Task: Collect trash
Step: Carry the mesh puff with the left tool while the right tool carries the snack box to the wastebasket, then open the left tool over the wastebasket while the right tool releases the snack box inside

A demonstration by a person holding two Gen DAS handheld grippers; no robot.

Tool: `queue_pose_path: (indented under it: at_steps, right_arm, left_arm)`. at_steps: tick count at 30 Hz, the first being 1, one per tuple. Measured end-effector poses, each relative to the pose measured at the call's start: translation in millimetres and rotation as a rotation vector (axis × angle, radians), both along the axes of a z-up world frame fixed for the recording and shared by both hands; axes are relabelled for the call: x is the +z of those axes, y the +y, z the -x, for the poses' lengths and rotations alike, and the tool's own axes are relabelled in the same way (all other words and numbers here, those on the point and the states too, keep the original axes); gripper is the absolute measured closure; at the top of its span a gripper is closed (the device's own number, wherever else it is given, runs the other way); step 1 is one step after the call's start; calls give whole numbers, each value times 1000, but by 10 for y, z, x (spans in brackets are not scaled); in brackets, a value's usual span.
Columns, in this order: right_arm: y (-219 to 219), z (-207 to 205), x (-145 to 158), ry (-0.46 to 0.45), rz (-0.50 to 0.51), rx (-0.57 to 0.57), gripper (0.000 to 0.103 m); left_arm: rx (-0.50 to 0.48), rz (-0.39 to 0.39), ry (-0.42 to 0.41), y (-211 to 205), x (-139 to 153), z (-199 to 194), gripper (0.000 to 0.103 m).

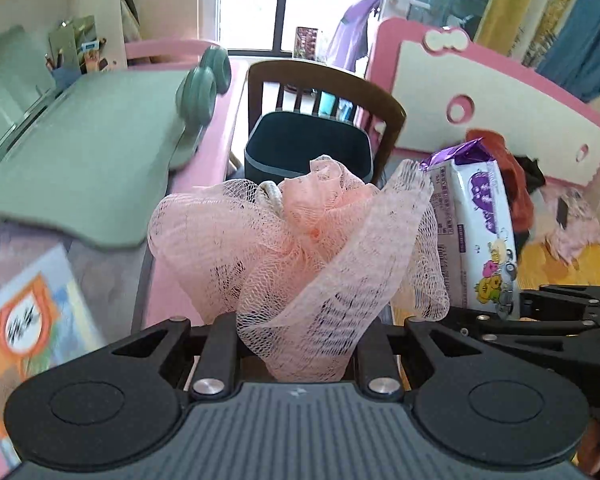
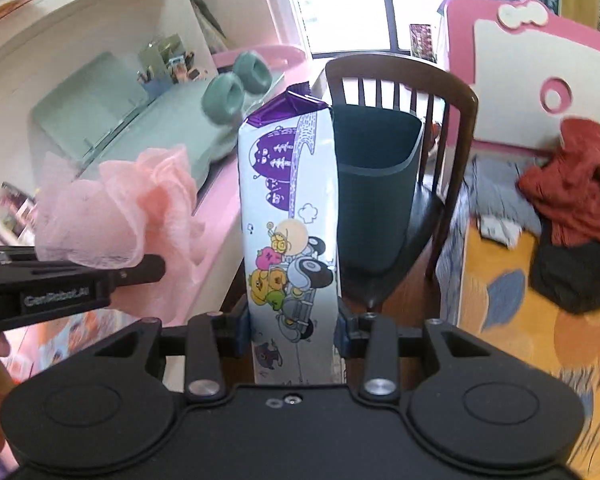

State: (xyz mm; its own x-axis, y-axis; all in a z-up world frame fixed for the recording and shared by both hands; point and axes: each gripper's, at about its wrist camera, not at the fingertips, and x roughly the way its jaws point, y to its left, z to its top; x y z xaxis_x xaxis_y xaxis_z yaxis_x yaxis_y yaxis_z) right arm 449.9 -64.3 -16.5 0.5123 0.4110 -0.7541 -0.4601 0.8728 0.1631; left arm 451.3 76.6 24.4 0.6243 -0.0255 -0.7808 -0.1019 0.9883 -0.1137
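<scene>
The left gripper (image 1: 300, 344) has its jaws clamped on a pink mesh sponge (image 1: 300, 248), with a dark bin (image 1: 308, 148) beyond them on a chair (image 1: 388, 108).

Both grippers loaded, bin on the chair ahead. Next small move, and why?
Probably carry both forward over the dark bin on the chair. The left gripper is shut on the pink mesh puff, the right gripper on the snack bag, and the bin's open mouth lies ahead of both, not yet below them.
</scene>
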Motion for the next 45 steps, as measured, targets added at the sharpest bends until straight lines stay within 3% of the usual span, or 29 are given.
queue_pose_path:
  at_steps: [10,16,20,26,33,41,45]
  right_arm:
    - [200,-2051,-128,51,14,84,64]
    - [315,-3000,-371,86,20,72,64]
    - [343,-3424,-607,115,15,60,64]
    - [464,-3722,-1014,159,71,94,64]
    - [503,-3842,-1382,224,91,111,64]
    - [578,-3828,-1417,202,152,145,57]
    - [576,-3787,-1390,160,186,160,50]
  left_arm:
    - [85,6,27,-65,-81,-1957,84]
    - [140,17,114,28,-387,-2986,84]
    - [153,27,174,42,-674,-3408,84]
    - [179,18,252,72,-1171,-3828,84]
    - [181,4,359,119,-1686,-4015,84]
    - [207,27,426,205,-2015,-4062,84]
    - [214,33,444,221,-2108,-4041,77]
